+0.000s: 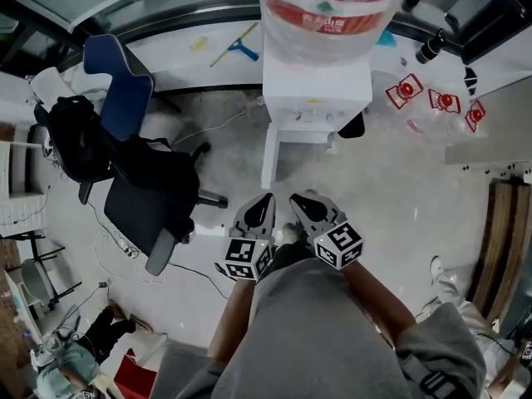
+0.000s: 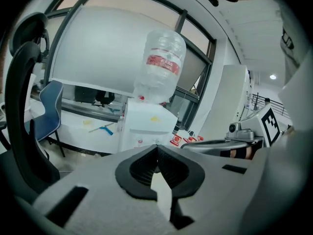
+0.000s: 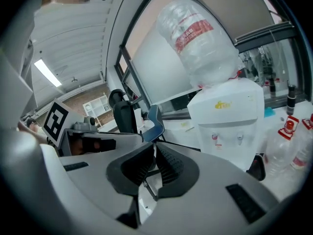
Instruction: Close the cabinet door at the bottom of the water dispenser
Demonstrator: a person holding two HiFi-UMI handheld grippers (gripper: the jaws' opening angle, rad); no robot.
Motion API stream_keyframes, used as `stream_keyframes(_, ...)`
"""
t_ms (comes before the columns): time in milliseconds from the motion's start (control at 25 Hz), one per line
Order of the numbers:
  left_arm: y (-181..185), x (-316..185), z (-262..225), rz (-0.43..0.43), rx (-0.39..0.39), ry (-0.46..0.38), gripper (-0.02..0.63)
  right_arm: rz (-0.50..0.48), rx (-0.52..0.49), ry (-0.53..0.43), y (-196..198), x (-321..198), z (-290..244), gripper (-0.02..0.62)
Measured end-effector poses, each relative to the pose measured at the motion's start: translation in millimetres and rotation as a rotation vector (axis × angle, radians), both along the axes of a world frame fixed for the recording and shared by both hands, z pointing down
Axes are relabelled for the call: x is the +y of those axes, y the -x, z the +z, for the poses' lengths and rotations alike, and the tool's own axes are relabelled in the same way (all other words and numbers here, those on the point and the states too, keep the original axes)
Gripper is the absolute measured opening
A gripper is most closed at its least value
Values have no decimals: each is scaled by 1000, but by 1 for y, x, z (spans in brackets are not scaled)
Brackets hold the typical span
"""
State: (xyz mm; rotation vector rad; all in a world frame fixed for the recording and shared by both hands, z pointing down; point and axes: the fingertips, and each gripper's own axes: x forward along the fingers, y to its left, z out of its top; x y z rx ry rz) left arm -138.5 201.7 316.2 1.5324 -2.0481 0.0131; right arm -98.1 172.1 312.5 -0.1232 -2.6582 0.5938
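The white water dispenser (image 1: 316,98) stands ahead of me with a clear bottle (image 1: 328,11) on top. Its bottom cabinet door (image 1: 269,160) hangs open, swung out toward me on the dispenser's left side. My left gripper (image 1: 264,199) and right gripper (image 1: 298,199) are side by side above the floor, short of the door and not touching it. Both are shut with nothing between the pads. The left gripper view shows shut jaws (image 2: 157,148) aimed at the dispenser (image 2: 146,126). In the right gripper view the shut jaws (image 3: 154,148) point left of the dispenser (image 3: 227,116).
A black office chair (image 1: 145,210) with a bag (image 1: 75,144) and a blue chair (image 1: 125,81) stand to the left. Cables (image 1: 116,239) run across the floor there. Red-labelled bottles (image 1: 432,102) lie to the dispenser's right, and a wooden bench (image 1: 499,239) is at far right.
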Motion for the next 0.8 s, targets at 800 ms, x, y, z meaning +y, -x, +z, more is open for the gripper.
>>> stream_keyframes(800,43,-44,64,378,-44,86,6,397,87,63,33,-41,76,12)
